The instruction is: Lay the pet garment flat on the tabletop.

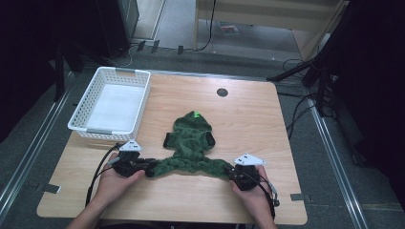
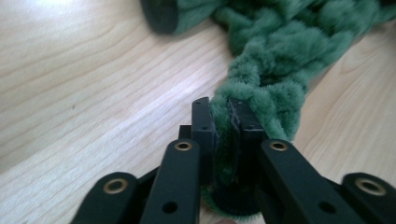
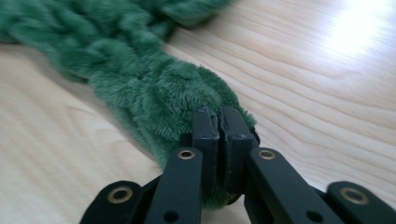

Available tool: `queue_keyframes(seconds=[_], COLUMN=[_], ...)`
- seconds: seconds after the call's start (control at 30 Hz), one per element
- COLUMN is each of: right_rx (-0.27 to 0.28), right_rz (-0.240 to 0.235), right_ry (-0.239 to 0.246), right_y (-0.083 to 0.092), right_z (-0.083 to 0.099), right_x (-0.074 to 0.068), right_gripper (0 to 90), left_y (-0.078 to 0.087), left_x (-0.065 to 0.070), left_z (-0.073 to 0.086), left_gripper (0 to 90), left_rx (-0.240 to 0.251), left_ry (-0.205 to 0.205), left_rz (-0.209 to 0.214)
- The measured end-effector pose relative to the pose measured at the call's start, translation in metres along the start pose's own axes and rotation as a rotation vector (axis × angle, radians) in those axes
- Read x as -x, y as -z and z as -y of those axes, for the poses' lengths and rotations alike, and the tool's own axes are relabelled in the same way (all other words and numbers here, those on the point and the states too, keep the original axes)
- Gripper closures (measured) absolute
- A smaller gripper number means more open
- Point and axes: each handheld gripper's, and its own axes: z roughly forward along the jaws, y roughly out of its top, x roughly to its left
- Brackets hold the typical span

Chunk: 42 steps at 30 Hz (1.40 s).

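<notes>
A small green fleece garment [image 1: 192, 145] with a hood lies spread on the wooden table [image 1: 248, 114]. Its bottom hem is stretched sideways between both grippers near the front edge. My left gripper [image 1: 143, 167] is shut on the hem's left end, where green fleece [image 2: 261, 93] is pinched between the jaws [image 2: 223, 119]. My right gripper [image 1: 235, 175] is shut on the hem's right end, with fleece [image 3: 159, 88] bunched around its closed jaws [image 3: 219, 123]. A hand holds each gripper from below.
A white plastic basket [image 1: 111, 102] with a white liner stands at the table's back left. A dark round grommet [image 1: 222, 92] sits near the far edge. Cables and dark stands lie on the floor beyond the table.
</notes>
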Motion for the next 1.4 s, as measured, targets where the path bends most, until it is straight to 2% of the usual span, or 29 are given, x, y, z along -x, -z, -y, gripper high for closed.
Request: queue_keyframes(seconds=[0.07,0.13,0.17,0.23,0.3,0.37,0.4,0.47,0.53,0.6,0.67,0.73,0.8,0.9,0.97,1.07,1.1,1.13,1.2,1.23,1.27,1.4], right_rx=[0.016,0.031,0.046,0.089,0.127,0.146,0.142,0.099,0.056,0.022,0.006,0.035,0.073,0.122,0.11,0.048,0.036,0.016,-0.009,-0.016,-0.02,-0.018], right_rz=[-0.032,-0.093,-0.112,-0.13,-0.151,-0.143,-0.134,-0.117,-0.124,-0.121,-0.118,-0.128,-0.113,-0.077,-0.058,-0.051,-0.049,-0.047,-0.032,-0.027,-0.028,0.015], right_ry=[0.018,0.011,0.006,-0.015,-0.033,-0.03,-0.029,-0.022,-0.002,0.025,0.043,0.034,0.013,-0.022,-0.049,-0.077,-0.082,-0.096,-0.096,-0.106,-0.106,-0.108], right_y=[0.0,0.002,0.004,0.016,0.024,0.025,0.023,0.015,0.004,-0.001,-0.003,0.0,0.004,-0.001,-0.015,-0.044,-0.052,-0.06,-0.068,-0.071,-0.072,-0.075], right_z=[0.001,0.002,0.001,-0.004,-0.008,-0.01,-0.01,-0.008,-0.004,0.0,0.0,-0.006,-0.017,-0.04,-0.056,-0.074,-0.077,-0.079,-0.076,-0.074,-0.072,-0.07], right_x=[-0.003,-0.004,-0.003,-0.001,0.002,0.001,0.001,-0.002,-0.006,-0.008,-0.01,-0.007,-0.004,0.005,0.01,0.013,0.014,0.015,0.017,0.018,0.019,0.025], right_gripper=[78.6,56.5,51.4,47.8,50.1,55.8,58.1,63.6,68.4,70.4,68.1,64.5,61.0,58.7,56.0,48.7,50.0,55.8,73.9,78.1,81.3,83.9], left_y=[0.0,0.002,0.004,0.011,0.016,0.016,0.013,0.005,-0.001,-0.004,-0.003,0.001,0.007,0.017,0.024,0.032,0.034,0.037,0.043,0.045,0.049,0.06], left_x=[0.002,0.002,0.001,-0.001,-0.003,-0.001,0.001,0.006,0.011,0.013,0.013,0.011,0.009,0.006,0.005,0.002,0.001,-0.001,-0.006,-0.008,-0.011,-0.021], left_z=[0.0,0.0,-0.001,-0.002,-0.003,-0.004,-0.004,-0.002,0.001,0.002,0.002,0.002,0.003,0.009,0.016,0.029,0.034,0.038,0.046,0.049,0.052,0.064], left_gripper=[67.9,57.2,52.9,47.0,45.3,47.5,48.8,57.7,65.7,68.1,66.4,57.5,46.3,40.8,40.4,40.8,41.1,41.4,42.0,42.2,42.5,42.7], left_rx=[0.005,0.011,0.016,0.049,0.084,0.088,0.075,0.029,-0.001,-0.008,0.003,0.045,0.097,0.182,0.22,0.235,0.238,0.238,0.235,0.232,0.231,0.259], left_ry=[-0.012,-0.017,-0.007,0.018,0.038,0.03,0.022,-0.004,-0.03,-0.034,-0.037,-0.033,-0.018,-0.006,0.003,0.024,0.032,0.04,0.047,0.055,0.064,0.121], left_rz=[0.01,-0.003,0.01,0.046,0.081,0.078,0.071,0.054,0.061,0.063,0.081,0.095,0.096,0.08,0.063,0.028,0.019,0.008,-0.015,-0.023,-0.033,-0.067])
